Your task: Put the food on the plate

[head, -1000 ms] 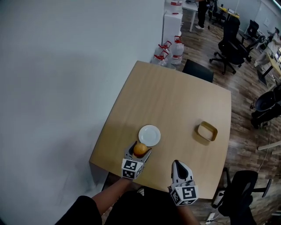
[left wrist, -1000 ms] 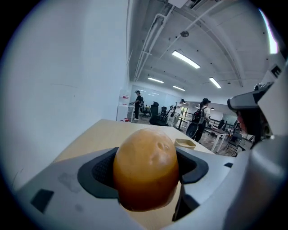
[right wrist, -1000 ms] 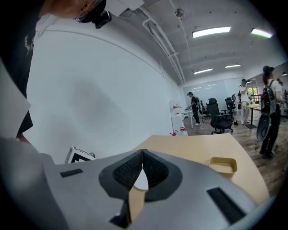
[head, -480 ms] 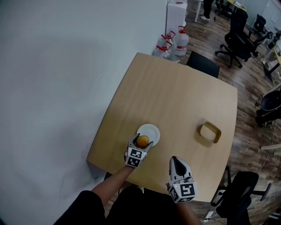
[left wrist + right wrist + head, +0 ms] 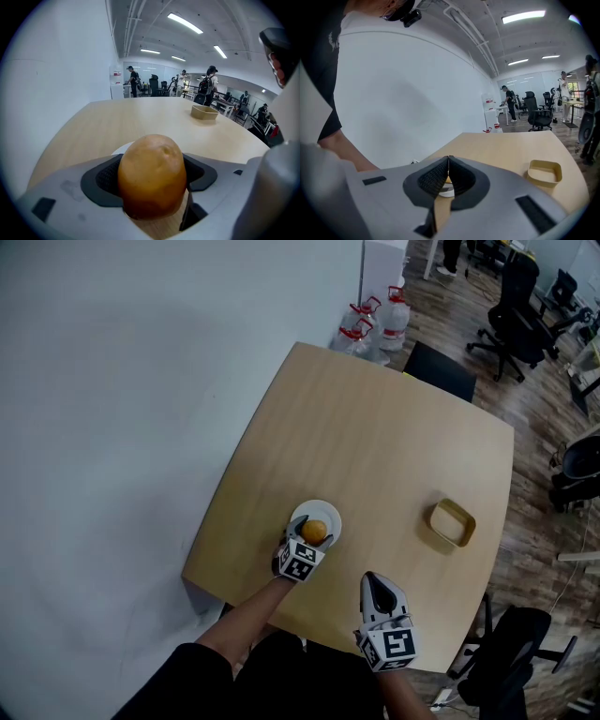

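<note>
Now, left tongs [image 5: 308, 542] clamped on round orange-brown food [image 5: 151, 174], held over small white round plate [image 5: 324, 512] near light wooden bench's [image 5: 375, 446] front edge, right tongs [image 5: 448, 174] pressed together, empty, tan rectangular dish [image 5: 453, 522] well apart.

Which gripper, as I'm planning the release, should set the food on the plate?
Left. The left gripper is shut on the food above the plate, so it likely only needs to open. The right gripper is shut, empty, near the edge of the table.
</note>
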`<state>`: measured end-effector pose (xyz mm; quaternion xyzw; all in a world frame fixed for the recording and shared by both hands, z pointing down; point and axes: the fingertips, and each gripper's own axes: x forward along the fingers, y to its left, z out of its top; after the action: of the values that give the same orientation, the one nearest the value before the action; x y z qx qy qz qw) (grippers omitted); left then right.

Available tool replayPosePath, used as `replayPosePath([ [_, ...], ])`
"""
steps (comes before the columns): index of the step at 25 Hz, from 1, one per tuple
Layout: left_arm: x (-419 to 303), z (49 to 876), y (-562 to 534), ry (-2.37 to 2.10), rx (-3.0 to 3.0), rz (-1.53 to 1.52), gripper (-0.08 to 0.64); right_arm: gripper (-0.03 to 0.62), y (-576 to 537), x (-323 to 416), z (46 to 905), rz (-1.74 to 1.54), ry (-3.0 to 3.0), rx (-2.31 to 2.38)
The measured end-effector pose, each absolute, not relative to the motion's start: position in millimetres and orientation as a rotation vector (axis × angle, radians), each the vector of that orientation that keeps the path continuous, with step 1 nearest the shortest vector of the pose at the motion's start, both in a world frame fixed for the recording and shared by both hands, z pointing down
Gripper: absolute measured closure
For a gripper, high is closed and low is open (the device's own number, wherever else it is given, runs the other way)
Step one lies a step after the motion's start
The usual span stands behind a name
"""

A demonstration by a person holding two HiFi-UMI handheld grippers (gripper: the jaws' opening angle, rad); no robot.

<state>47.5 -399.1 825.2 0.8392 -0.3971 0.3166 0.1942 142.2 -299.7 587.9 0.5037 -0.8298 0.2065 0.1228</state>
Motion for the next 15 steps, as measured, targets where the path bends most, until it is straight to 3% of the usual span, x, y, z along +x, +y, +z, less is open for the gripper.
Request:
replayPosePath([
  [15,55,854,-397,-0.986,2.344,1.011,0.225,0.531,-290,159,598,0.627,-2.373,1.504],
])
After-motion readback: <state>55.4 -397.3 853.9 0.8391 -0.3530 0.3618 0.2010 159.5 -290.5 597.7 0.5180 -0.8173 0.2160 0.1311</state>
